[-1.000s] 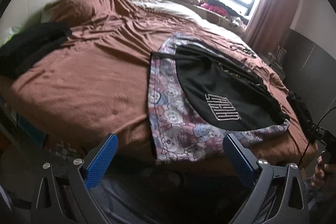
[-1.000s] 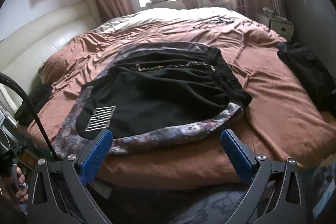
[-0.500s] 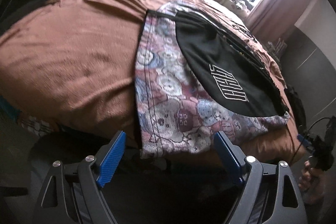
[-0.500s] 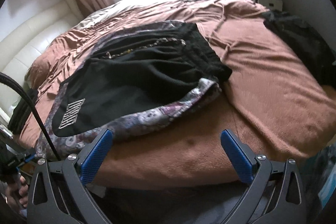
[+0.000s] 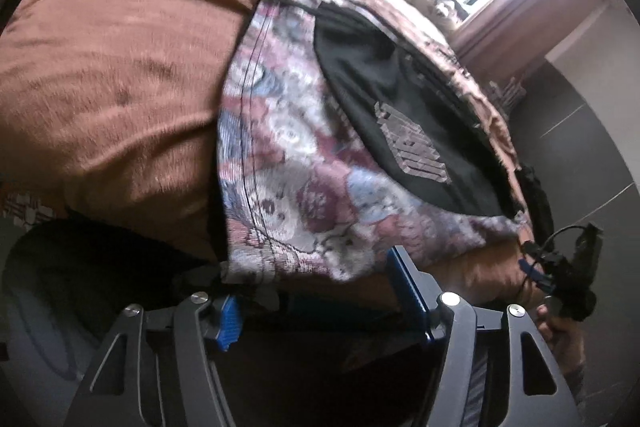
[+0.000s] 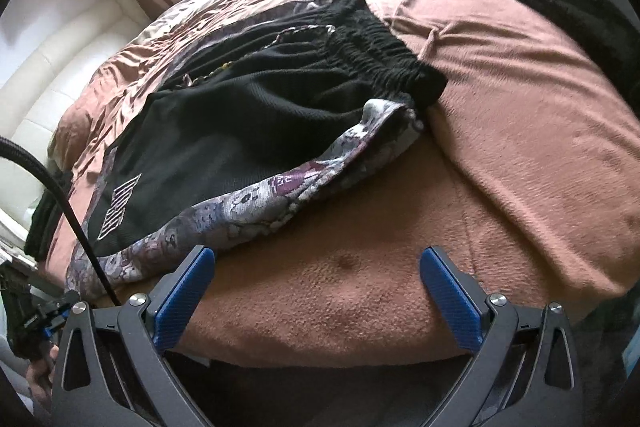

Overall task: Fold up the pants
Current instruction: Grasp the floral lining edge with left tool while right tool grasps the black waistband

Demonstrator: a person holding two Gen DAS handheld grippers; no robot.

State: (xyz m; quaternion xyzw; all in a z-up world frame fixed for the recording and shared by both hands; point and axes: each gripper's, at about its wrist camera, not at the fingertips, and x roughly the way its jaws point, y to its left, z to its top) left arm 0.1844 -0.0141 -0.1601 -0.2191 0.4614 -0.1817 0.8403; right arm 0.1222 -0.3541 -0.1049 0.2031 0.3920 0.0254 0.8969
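The pants (image 5: 320, 163), black with a wide patterned tapestry border and a pale block logo (image 5: 412, 147), lie spread flat on the brown blanket (image 5: 100, 75) of the bed, near its front edge. In the left wrist view the left gripper (image 5: 320, 291) sits low at that edge, its blue-padded fingers (image 5: 408, 291) spread wide on either side of the near corner of the patterned hem, which hangs over the bed edge and drapes down between them; the left pad is partly hidden behind the cloth, and the fingers have not closed on anything. To the left of the pants the blanket runs bare and smooth back toward the pillows, giving broad free space. In the right wrist view the right gripper (image 6: 320, 287) hovers just off the front bed edge with its fingers (image 6: 450, 291) spread wide and nothing between them, over bare blanket (image 6: 500, 115). The patterned hem (image 6: 280, 191) lies just ahead and left of its left pad, apart from it. The gathered black waistband (image 6: 384, 55) lies farther back, toward mid-bed. Right of the pants the blanket is open up to a dark garment (image 6: 576, 11) at the far right edge. A black cable (image 6: 68, 211) crosses the left side of this view.
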